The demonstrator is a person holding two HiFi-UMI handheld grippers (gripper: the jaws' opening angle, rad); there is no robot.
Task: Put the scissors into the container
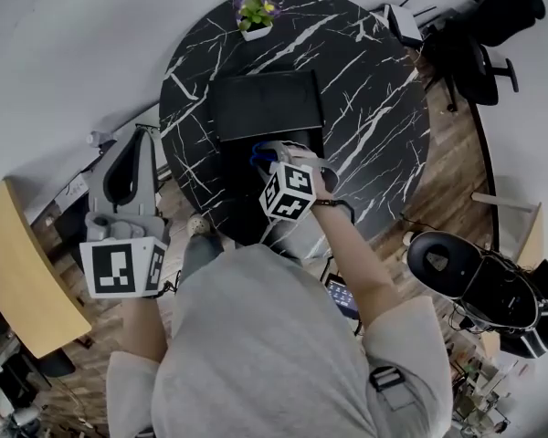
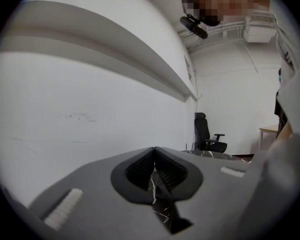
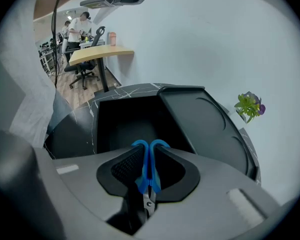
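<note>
Scissors with blue handles (image 3: 148,165) are pinched between the jaws of my right gripper (image 3: 149,154), blades pointing back toward the camera. In the head view this gripper (image 1: 270,156) hovers with the scissors (image 1: 258,155) over the open black container (image 1: 233,182) on the round black marble table (image 1: 374,108). The container's lid (image 1: 265,105) lies folded back on the far side. The box interior (image 3: 127,121) and lid (image 3: 205,119) lie just ahead of the jaws. My left gripper (image 1: 139,144) is held off the table's left edge, its jaws (image 2: 154,166) together and empty.
A small potted plant (image 1: 256,12) stands at the table's far edge. Office chairs (image 1: 479,44) sit at the right, a dark round stool (image 1: 443,263) near right, a wooden desk (image 1: 18,281) at left. People work at a distant desk (image 3: 97,54).
</note>
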